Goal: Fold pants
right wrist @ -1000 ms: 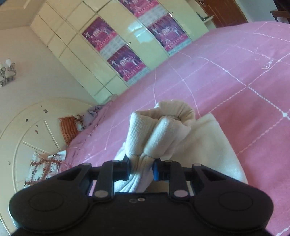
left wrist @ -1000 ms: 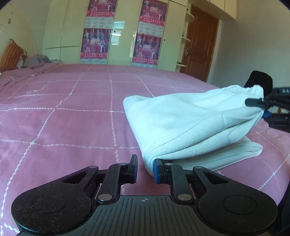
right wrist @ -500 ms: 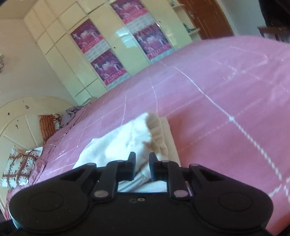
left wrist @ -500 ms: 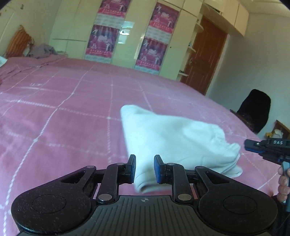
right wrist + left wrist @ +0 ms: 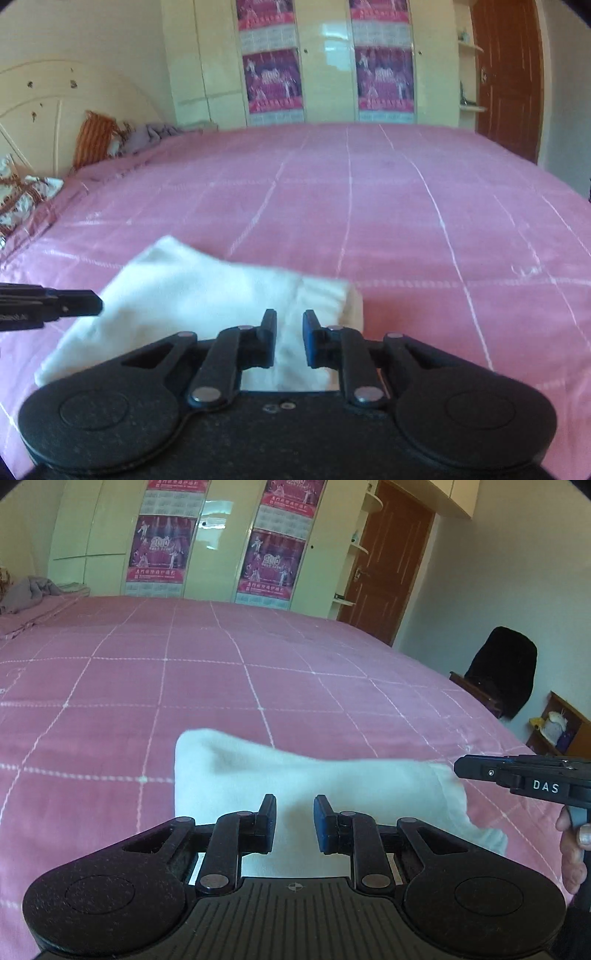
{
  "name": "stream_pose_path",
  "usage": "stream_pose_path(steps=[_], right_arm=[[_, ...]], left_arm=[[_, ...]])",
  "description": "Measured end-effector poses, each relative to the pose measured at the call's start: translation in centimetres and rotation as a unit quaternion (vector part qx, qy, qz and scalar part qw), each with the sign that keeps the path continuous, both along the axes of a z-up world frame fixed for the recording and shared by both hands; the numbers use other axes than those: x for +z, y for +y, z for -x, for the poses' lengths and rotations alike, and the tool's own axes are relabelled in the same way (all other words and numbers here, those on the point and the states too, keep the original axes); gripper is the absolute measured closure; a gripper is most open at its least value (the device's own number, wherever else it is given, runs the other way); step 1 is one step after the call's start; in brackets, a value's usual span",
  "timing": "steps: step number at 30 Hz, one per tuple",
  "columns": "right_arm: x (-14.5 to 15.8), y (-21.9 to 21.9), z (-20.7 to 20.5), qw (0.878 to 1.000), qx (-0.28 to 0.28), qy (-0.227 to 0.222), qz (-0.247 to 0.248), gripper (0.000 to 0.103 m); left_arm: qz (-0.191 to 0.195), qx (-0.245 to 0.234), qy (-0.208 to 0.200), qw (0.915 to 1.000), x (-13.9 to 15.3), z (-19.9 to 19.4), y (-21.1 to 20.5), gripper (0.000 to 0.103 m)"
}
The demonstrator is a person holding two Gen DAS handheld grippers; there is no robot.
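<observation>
The white pants [image 5: 332, 786] lie folded in a flat bundle on the pink bedspread [image 5: 184, 686], just beyond both grippers. My left gripper [image 5: 294, 819] hovers over the bundle's near edge, its jaws almost together, with nothing between them. In the right wrist view, the pants [image 5: 207, 291] spread out to the left. My right gripper [image 5: 289, 338] hangs above their right end, with a narrow gap between its jaws and nothing held. Each gripper shows in the other's view: the right gripper [image 5: 460, 770] by the pants' right corner, the left gripper [image 5: 96, 303] at their left edge.
A person's hand [image 5: 570, 845] holds the right gripper. The bed runs back to a cream wardrobe [image 5: 218, 554] with posters. A brown door [image 5: 384, 565] and a black chair [image 5: 506, 672] stand right. Pillows [image 5: 96, 136] and grey clothing [image 5: 155, 133] lie at the headboard.
A second ago both grippers held the pants up by their ends. Both have let go and drawn back and upward, and the pants now lie flat. The right gripper has rolled level.
</observation>
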State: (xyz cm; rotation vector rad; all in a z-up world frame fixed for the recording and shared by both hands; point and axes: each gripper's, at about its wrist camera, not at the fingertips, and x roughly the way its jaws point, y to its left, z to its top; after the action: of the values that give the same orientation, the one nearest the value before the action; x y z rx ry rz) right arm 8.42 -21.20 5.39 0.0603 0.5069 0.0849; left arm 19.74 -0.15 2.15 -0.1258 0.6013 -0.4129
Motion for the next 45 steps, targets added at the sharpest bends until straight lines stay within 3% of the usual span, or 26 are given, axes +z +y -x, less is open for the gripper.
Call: stream_pose_path(steps=[2,4,6,7,10,12,13,16,18,19,24,29,31,33,36,40,41,43,45], right_arm=[[1.0,1.4,-2.0,1.0,0.021,-0.005,0.013,0.086],[0.4,2.7,-4.4,0.998,0.049,0.017,0.037,0.086],[-1.9,3.3,-6.9,0.993,0.056,0.073,0.073,0.091],[-3.6,2.8,-8.5,0.989,0.041,0.114,0.089,0.102],[-3.8,1.5,-8.1,0.993,0.033,0.101,0.042,0.103],[-2.6,1.9,-7.2,0.994,0.032,0.089,0.047,0.092],[-1.7,2.0,-6.2,0.996,0.032,0.065,0.047,0.079],[-1.5,2.3,-5.0,0.997,0.035,0.045,0.047,0.08],[-3.5,2.6,-5.8,0.993,0.031,0.095,0.062,0.081],[-3.9,2.8,-6.3,0.992,0.034,0.093,0.077,0.081],[-1.2,3.0,-2.9,0.996,0.037,0.06,0.053,0.081],[0.2,3.3,0.8,0.998,0.033,0.031,0.042,0.081],[-0.8,3.2,1.2,0.998,0.026,0.052,0.038,0.081],[-3.0,3.1,0.4,0.993,0.023,0.106,0.041,0.081],[-2.9,3.5,1.2,0.994,0.025,0.098,0.049,0.081],[-0.7,3.1,3.8,0.999,0.03,0.035,0.014,0.077],[-1.1,3.1,3.8,0.999,0.034,0.038,0.012,0.077],[-3.8,3.1,2.4,0.994,0.033,0.098,0.022,0.079],[-4.1,3.3,2.6,0.995,0.033,0.092,0.021,0.079]], left_arm=[[0.0,-0.003,0.014,0.9999,-0.2,-2.8,-0.9,0.081],[-0.004,-0.024,0.051,0.9984,-1.4,-5.0,-2.3,0.081],[-0.047,-0.032,0.096,0.9938,-4.1,-6.5,-3.8,0.081],[-0.045,-0.033,0.093,0.994,-5.0,-6.5,-3.9,0.081],[-0.031,-0.015,0.074,0.9966,-4.1,-5.4,-3.4,0.081],[-0.035,-0.012,0.046,0.9983,-3.0,-4.0,-3.3,0.081],[-0.041,-0.013,0.04,0.9983,-2.7,-3.5,-3.5,0.081],[-0.094,-0.021,0.067,0.9931,-3.8,-3.5,-4.8,0.081],[-0.121,-0.021,0.056,0.9909,-3.6,-3.1,-5.6,0.081],[-0.128,-0.021,0.051,0.9902,-3.1,-2.6,-5.8,0.081],[-0.126,-0.024,0.023,0.9914,-0.6,1.0,-5.7,0.081],[-0.129,-0.03,0.022,0.9909,-0.7,4.2,-6.3,0.081],[-0.145,-0.034,0.038,0.9881,-2.0,4.7,-6.8,0.081],[-0.163,-0.034,0.034,0.9855,-2.1,5.4,-7.2,0.081],[-0.144,-0.025,0.024,0.989,-0.4,6.8,-6.6,0.081],[-0.155,-0.024,0.023,0.9873,-0.8,8.4,-6.7,0.081],[-0.165,-0.027,0.029,0.9855,-1.8,8.5,-7.0,0.081],[-0.17,-0.021,0.025,0.9849,-2.0,8.9,-7.2,0.081],[-0.159,-0.011,0.006,0.9872,-0.8,9.9,-6.6,0.081]])
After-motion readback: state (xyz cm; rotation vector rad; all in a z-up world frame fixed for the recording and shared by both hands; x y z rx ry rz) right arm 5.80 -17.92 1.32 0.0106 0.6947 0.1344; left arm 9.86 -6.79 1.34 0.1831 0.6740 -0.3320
